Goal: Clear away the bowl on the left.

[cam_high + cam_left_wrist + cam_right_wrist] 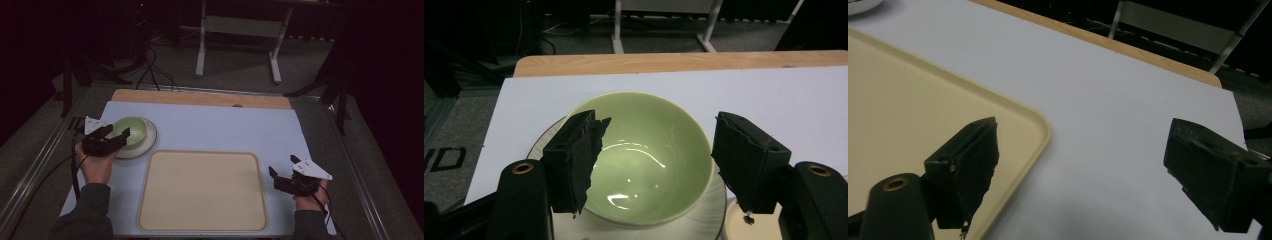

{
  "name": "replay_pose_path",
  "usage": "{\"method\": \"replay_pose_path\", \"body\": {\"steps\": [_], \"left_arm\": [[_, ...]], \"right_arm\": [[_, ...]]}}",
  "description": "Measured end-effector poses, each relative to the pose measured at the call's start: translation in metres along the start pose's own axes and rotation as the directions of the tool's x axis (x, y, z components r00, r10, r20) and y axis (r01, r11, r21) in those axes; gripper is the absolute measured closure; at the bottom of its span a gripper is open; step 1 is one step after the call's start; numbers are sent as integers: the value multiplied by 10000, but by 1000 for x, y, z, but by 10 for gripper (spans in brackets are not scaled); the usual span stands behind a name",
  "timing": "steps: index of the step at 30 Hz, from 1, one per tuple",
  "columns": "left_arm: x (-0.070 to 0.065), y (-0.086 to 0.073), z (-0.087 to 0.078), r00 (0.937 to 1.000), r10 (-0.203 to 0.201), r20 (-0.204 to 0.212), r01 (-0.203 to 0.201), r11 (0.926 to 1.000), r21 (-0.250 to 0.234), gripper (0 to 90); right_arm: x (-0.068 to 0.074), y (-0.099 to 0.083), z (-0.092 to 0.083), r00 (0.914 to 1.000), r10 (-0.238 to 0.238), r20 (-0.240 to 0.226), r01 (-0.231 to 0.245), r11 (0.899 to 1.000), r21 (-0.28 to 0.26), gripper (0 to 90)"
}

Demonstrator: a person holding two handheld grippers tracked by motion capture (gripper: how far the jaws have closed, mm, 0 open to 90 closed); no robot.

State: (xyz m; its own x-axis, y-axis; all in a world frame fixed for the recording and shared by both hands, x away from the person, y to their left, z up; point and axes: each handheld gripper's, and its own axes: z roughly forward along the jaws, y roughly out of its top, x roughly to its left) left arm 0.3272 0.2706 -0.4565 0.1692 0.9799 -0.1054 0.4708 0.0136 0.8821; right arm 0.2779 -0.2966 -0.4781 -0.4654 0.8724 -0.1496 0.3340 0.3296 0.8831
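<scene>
Pale green glazed ceramic bowl (649,160) on white plate (146,145); left gripper (116,135) spread wide over it; right gripper (280,174) likewise agape.

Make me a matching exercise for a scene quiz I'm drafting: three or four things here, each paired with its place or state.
Things:
1. green bowl
2. white plate
3. beige tray
4. right gripper

Places or states:
A. open, beside the tray's right edge
B. bare, in the middle of the mat
C. under the bowl
D. between the left gripper's open jaws

Pairs: 1-D, 2-C, 3-B, 4-A
</scene>
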Motion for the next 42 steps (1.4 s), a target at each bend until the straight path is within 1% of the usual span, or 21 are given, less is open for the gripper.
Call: {"method": "replay_pose_path", "body": {"steps": [6,11,20,25,26,28,31,32,37,39,42], "left_arm": [[5,1,7,9998,-124,-128,125,9999,99,353],[7,3,12,9995,-83,-291,91,9996,261,352],[10,2,24,9986,-158,-508,186,9983,547,349],[12,1,31,9976,-278,-639,322,9971,684,351],[13,0,33,9966,-330,-752,386,9966,733,351],[13,0,36,9960,-400,-800,460,9962,745,343],[12,-1,39,9954,-321,-900,399,9955,861,340],[12,-2,42,9938,-310,-1069,416,9943,983,340],[14,-4,46,9901,-359,-1359,527,9911,1221,325],[14,-4,46,9890,-406,-1420,573,9917,1155,322],[17,-4,46,9859,-518,-1591,713,9903,1193,317]], "right_arm": [[0,0,0,10000,-8,-7,8,10000,15,138],[1,0,0,10000,-18,-3,18,10000,28,139],[1,0,1,10000,-29,-15,29,10000,27,138],[1,0,1,10000,-68,-24,68,10000,28,138],[1,0,1,10000,-74,-24,74,10000,30,138],[1,0,0,10000,-46,-27,46,10000,9,139],[1,0,1,10000,-61,-40,61,10000,31,138],[1,0,1,10000,-74,-39,74,10000,35,139],[1,0,1,10000,-87,-31,88,10000,39,138],[1,0,1,10000,-85,-38,85,10000,23,138],[1,0,1,9999,-96,-48,96,9999,36,138]]}}
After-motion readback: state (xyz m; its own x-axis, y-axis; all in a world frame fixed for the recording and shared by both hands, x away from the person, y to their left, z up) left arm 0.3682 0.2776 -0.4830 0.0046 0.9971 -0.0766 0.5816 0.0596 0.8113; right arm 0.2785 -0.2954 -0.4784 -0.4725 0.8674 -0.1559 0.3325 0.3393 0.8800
